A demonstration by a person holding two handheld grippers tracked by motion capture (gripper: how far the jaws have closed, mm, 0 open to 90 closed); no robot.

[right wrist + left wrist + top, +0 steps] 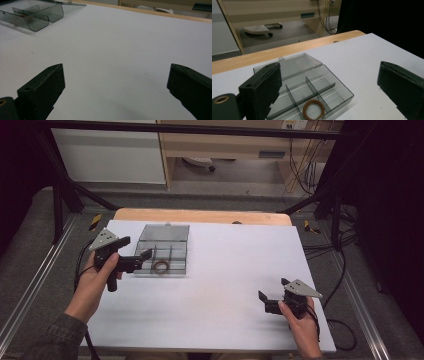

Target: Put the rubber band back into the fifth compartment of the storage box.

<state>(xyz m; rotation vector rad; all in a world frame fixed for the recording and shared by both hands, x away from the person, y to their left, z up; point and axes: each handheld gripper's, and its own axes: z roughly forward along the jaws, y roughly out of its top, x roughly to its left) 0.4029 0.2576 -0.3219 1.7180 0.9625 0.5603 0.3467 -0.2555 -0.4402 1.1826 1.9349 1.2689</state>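
Where the white worktop (220,285) runs widest, through centre and lower centre of the high view, bare and open between both hands. Far edge a strip of bare wood at upper centre; near edge cut by the bottom of the frame; left and right edges dropping to grey floor and metal rails.

At left of centre in the high view, a clear divided box (165,257), lid (164,233) folded back flat toward the far edge. In a near compartment, a brown ring (161,266), lying flat. Just beside the box's left wall, the left gripper (141,259), jaws spread wide and holding nothing, tips at the box's left side; whether touching, cannot tell. In the left gripper view, box between the two black jaws, ring (313,112) at bottom centre, its lowest arc close to the frame edge; left corner of the box hidden behind the left jaw.

At lower right of the high view, the right gripper (272,295), well apart from the box, jaws wide and empty, near the worktop's right edge. In the right gripper view, plain white surface ahead, box (32,15) at upper left, cut off by the frame; ring a mere brown speck there, hard to make out.

Forearms cut off at the bottom. Beyond the worktop, dim cabinets and cables, detail lost in shadow.
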